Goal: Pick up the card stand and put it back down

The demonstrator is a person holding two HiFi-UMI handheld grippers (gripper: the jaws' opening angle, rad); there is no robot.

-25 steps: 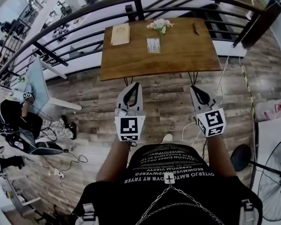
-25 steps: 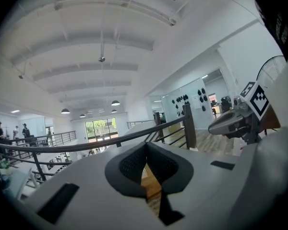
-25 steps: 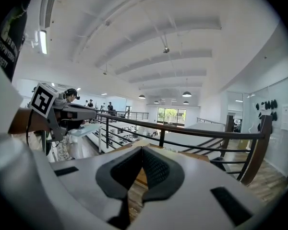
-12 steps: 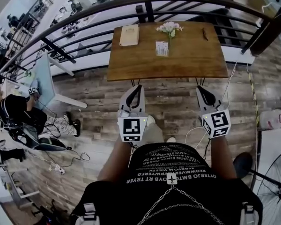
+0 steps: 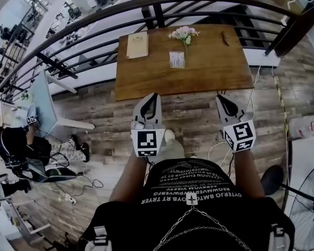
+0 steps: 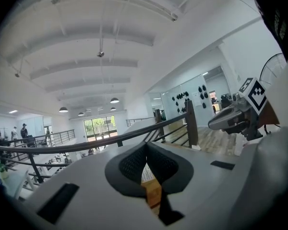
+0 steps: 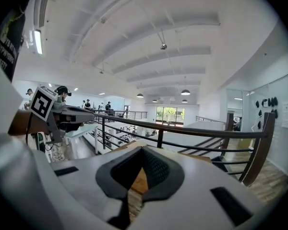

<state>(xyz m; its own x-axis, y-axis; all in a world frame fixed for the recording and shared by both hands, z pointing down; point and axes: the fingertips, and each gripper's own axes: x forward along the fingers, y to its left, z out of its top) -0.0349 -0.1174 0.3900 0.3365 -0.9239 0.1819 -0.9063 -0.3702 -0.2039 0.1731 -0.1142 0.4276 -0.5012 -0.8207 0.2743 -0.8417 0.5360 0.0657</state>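
The person (image 5: 191, 203) in a black printed shirt stands over a wooden plank floor (image 5: 188, 116) with both arms held out in front. The left gripper (image 5: 155, 95) has its fingers closed tip to tip with nothing between them, and the right gripper (image 5: 220, 97) is the same, pads together and empty. Both point forward and slightly down, side by side and well apart from each other. Their fingertips come just up to the near edge of a brown wooden table (image 5: 214, 72). The card stand (image 5: 176, 59) sits upright on the table, well ahead of the fingers, between the lines of the two grippers and somewhat nearer the left one's. Neither gripper touches it. Just behind it is a small bunch of pale flowers (image 5: 183, 34). Further left of the left fingers, toward the far edge, lies a tan pad (image 5: 137, 45), and ahead of the right fingers lies a small dark thing (image 5: 224, 38) too small to make out. Beyond the table curves a dark railing (image 5: 94, 14).
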